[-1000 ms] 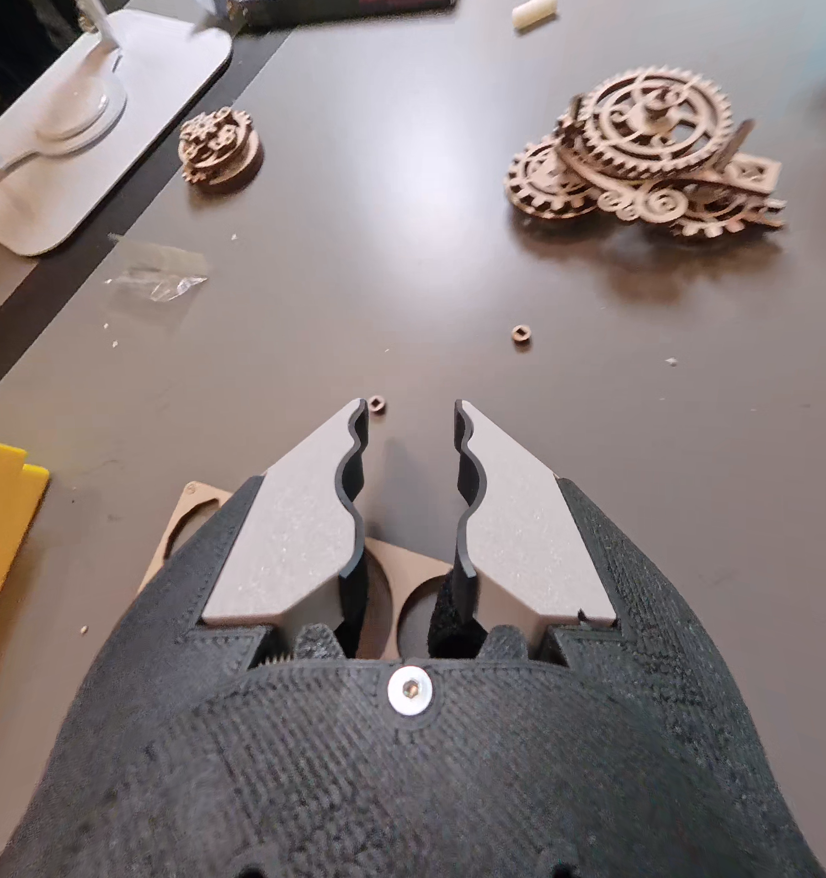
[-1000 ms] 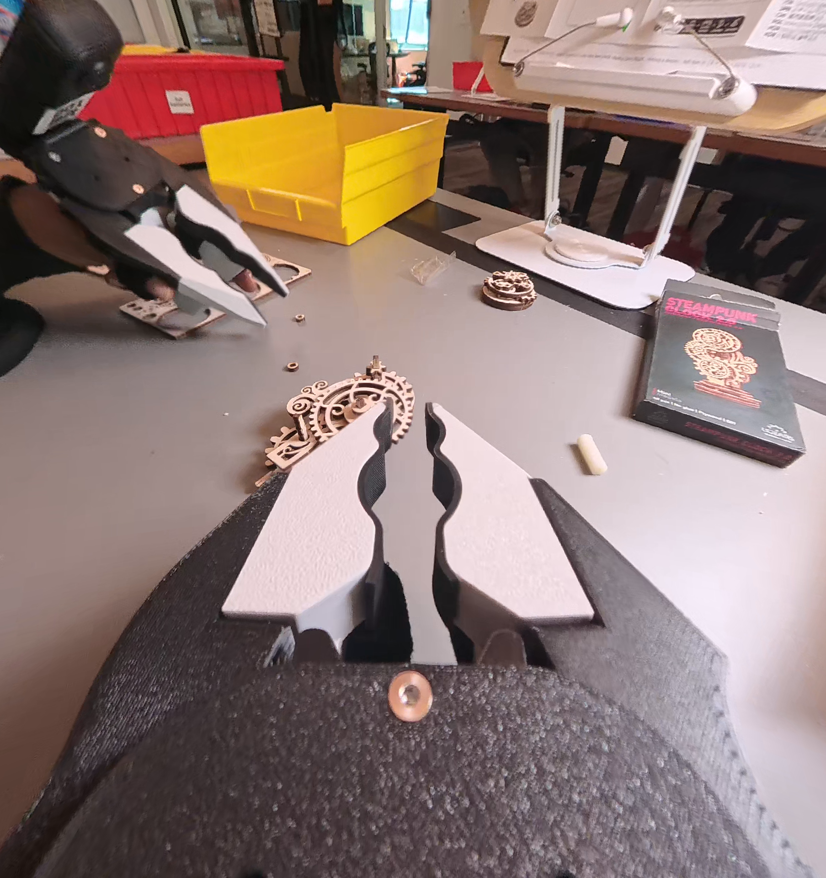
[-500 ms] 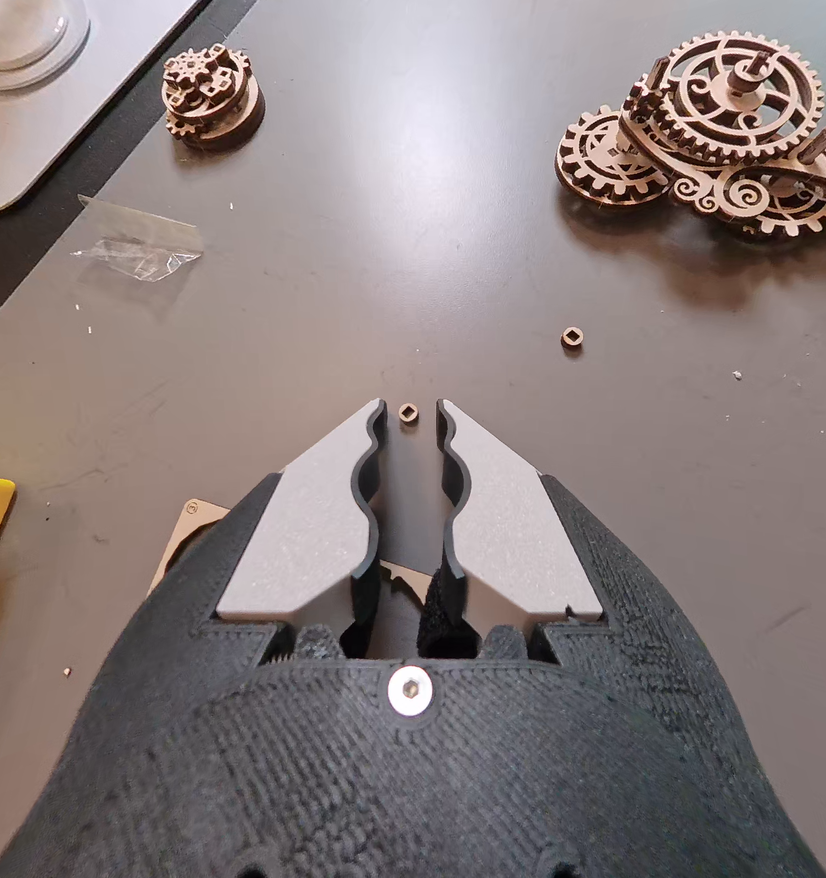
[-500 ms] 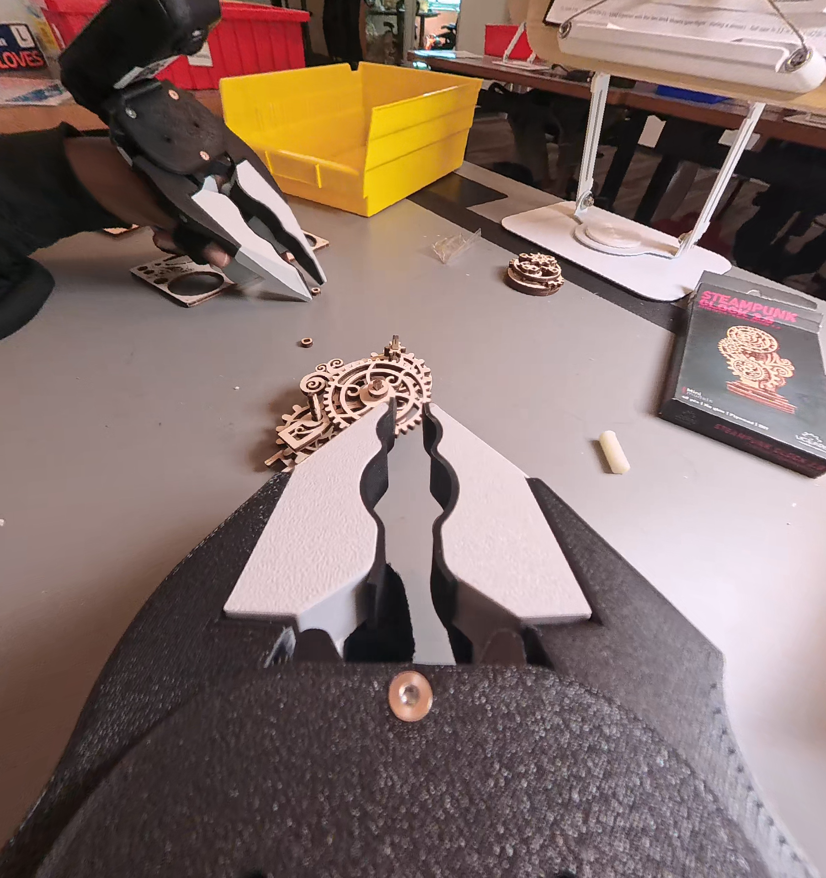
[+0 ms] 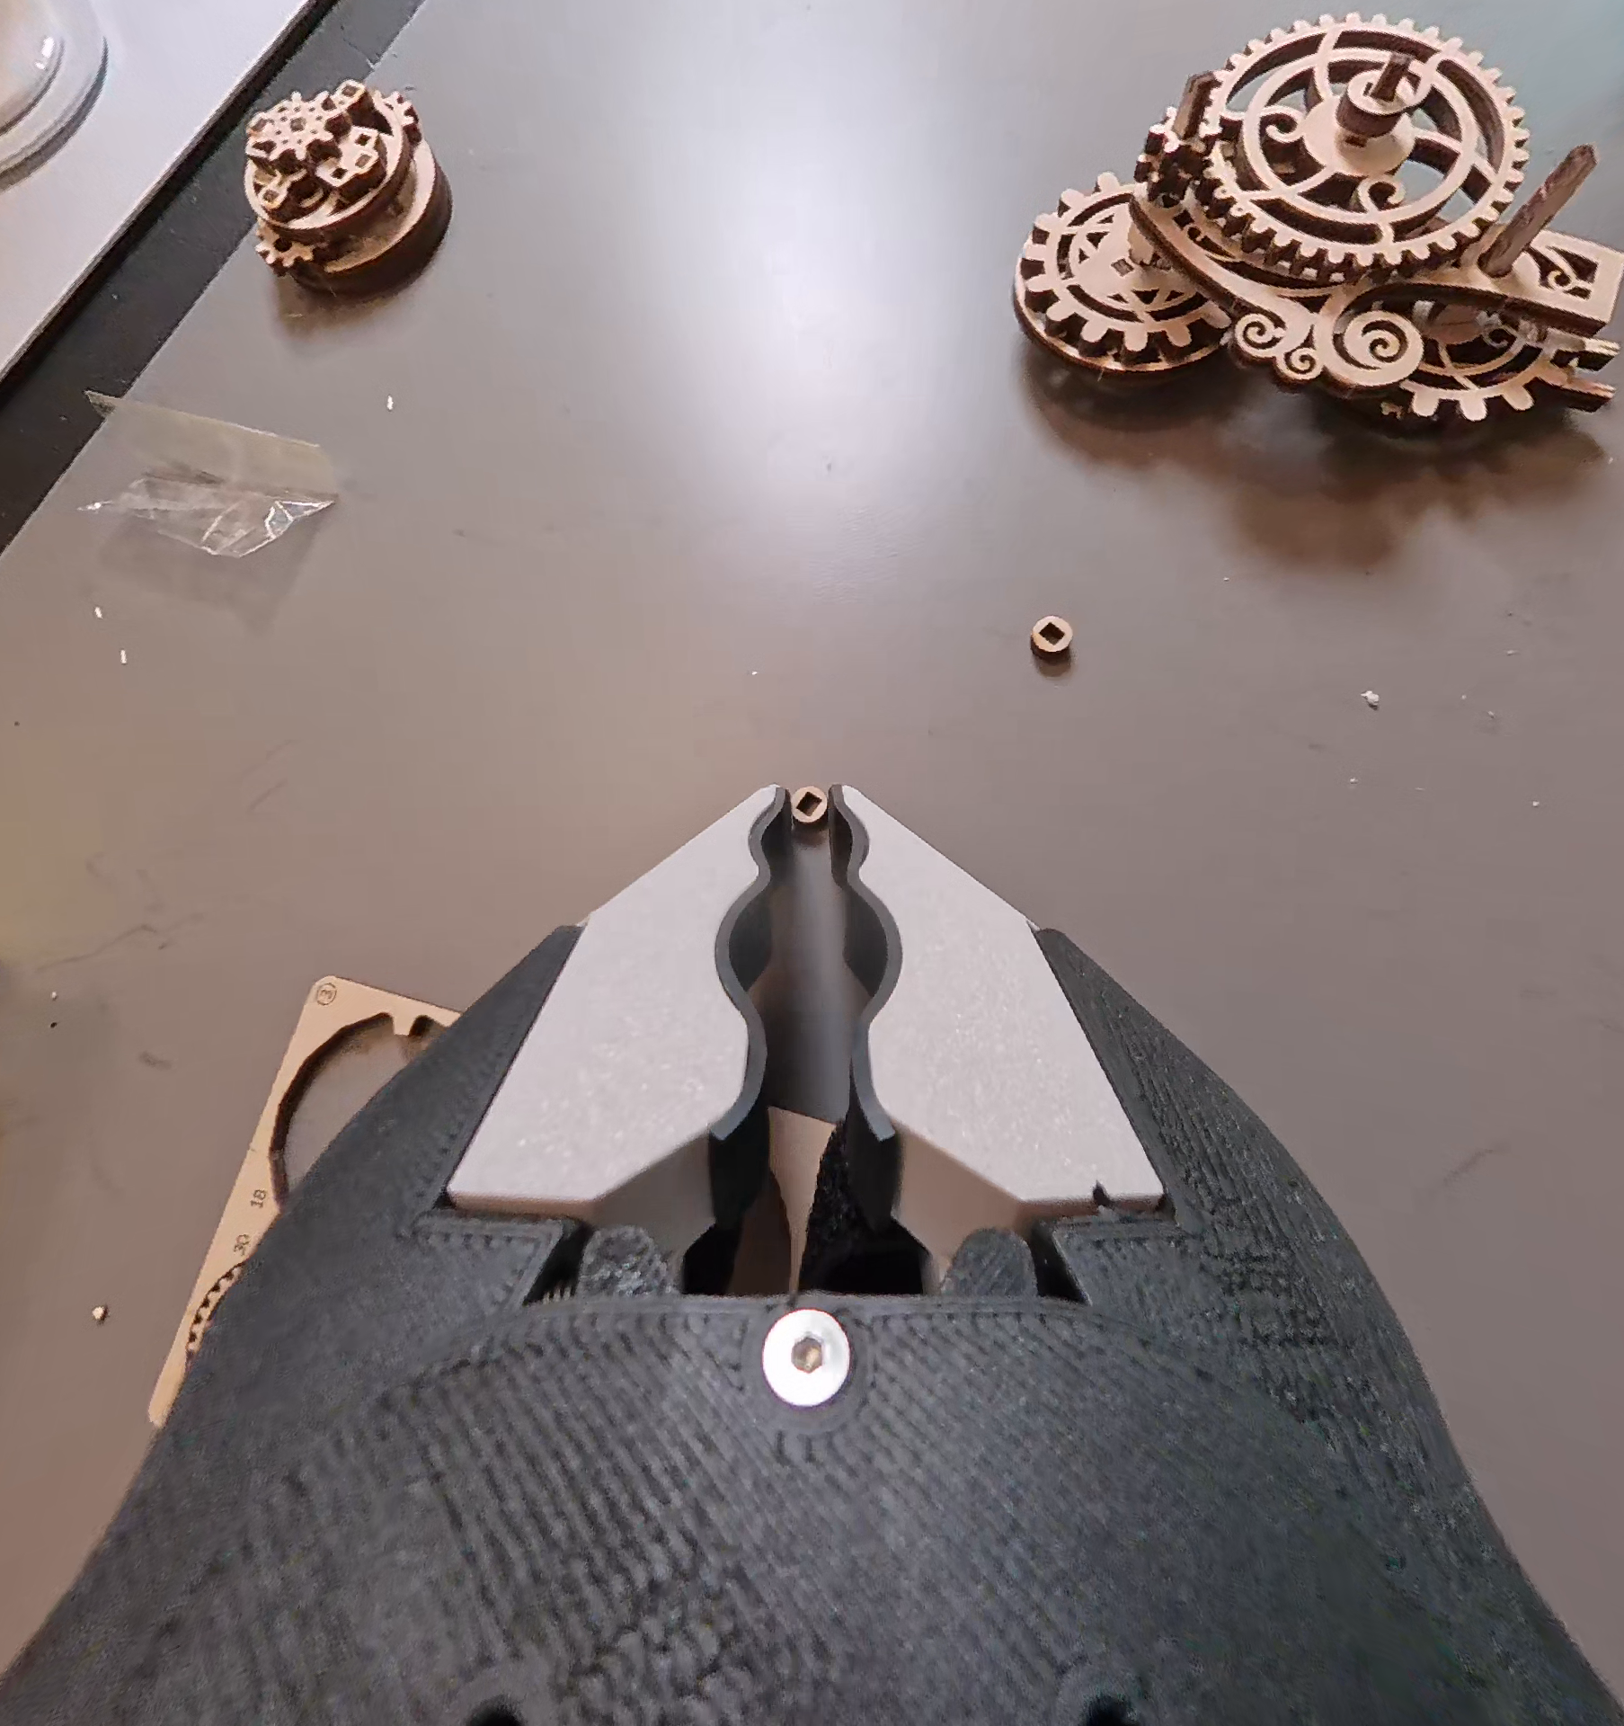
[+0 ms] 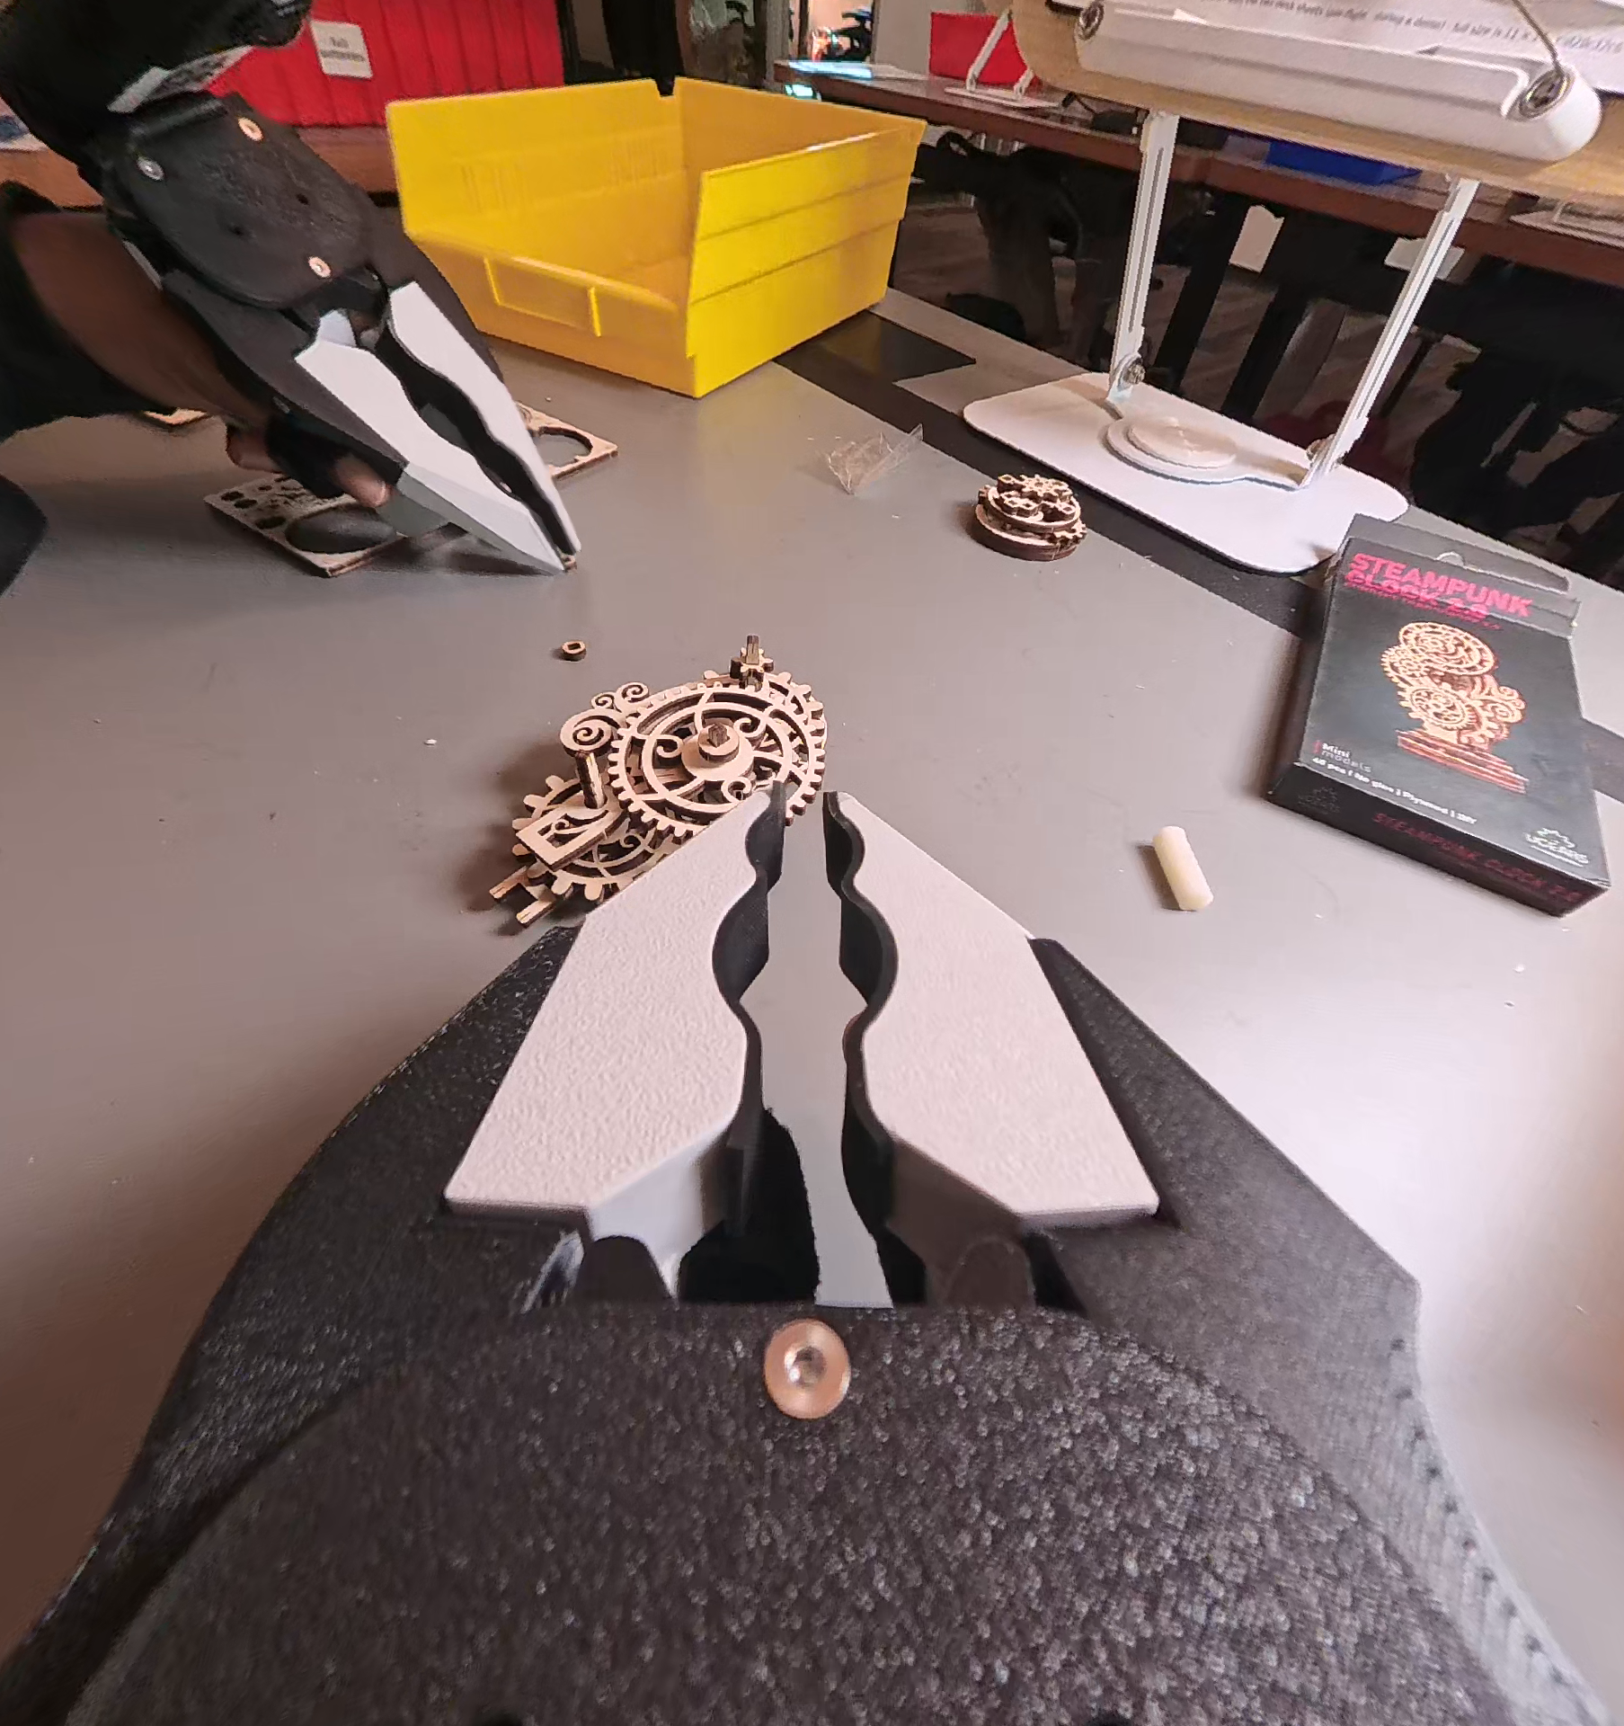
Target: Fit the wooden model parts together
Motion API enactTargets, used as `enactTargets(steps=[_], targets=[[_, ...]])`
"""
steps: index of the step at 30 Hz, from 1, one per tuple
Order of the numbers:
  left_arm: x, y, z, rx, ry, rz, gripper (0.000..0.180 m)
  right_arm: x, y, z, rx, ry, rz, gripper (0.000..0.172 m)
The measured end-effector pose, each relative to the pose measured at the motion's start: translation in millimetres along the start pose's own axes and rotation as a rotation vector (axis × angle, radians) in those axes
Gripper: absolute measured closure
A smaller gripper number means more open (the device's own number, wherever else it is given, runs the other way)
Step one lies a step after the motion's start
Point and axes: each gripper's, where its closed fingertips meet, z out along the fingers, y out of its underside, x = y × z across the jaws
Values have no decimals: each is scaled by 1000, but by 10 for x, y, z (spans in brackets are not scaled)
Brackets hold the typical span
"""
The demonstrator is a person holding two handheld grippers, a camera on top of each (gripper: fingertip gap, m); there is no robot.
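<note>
Left tool [image 5: 809, 805] is narrowed around a small wooden ring [image 5: 809, 805] with a square hole, right at the fingertips [image 5: 770, 805]. Ring is flat on the surface [image 5: 602, 579]. Pads look to be touching or nearly touching its sides; can't confirm a firm pinch.

Right tool [image 6: 797, 811] is narrow, nothing in it, hovering just short of the gear assembly [image 6: 696, 766], which lies mid-surface.

A second identical ring [image 5: 1051, 639] lies loose between the left tool and the assembly. Small gear stack [image 5: 341, 210] and a scrap of clear wrap [image 5: 210, 495] are toward the far-left edge by a white stand base [image 6: 1181, 458]. Yellow bin [image 6: 658, 224] is further back, product box [image 6: 1443, 728] toward the right edge.

Step in hand, as I read it: picking up the ring. Next needs a secure squeeze, lift, then carrying it to the square peg at the big gear's hub [image 6: 716, 741] with the hole lined up. Right tool likely has to steady the assembly.
</note>
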Motion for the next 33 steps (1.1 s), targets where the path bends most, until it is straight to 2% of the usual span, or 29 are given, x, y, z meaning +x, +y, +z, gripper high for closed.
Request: enactTargets(steps=[1,12,19,21,24,33], targets=[[32,-8,2,-1,5,9,174,1,1,0,0,1,-1,165],[560,-186,65,34,113,88,174,3,45,18,-30,11,-19,165],[774,-253,114,47,155,123,174,-43,233,87,-163,17,-54,150],[801,-264,120,50,157,129,174,-132,295,113,-213,-23,-35,137],[816,-278,123,56,157,130,173,-228,312,139,-243,-51,-36,128],[711,-341,14,111,157,74,155,-263,435,115,-323,-62,-15,123]])
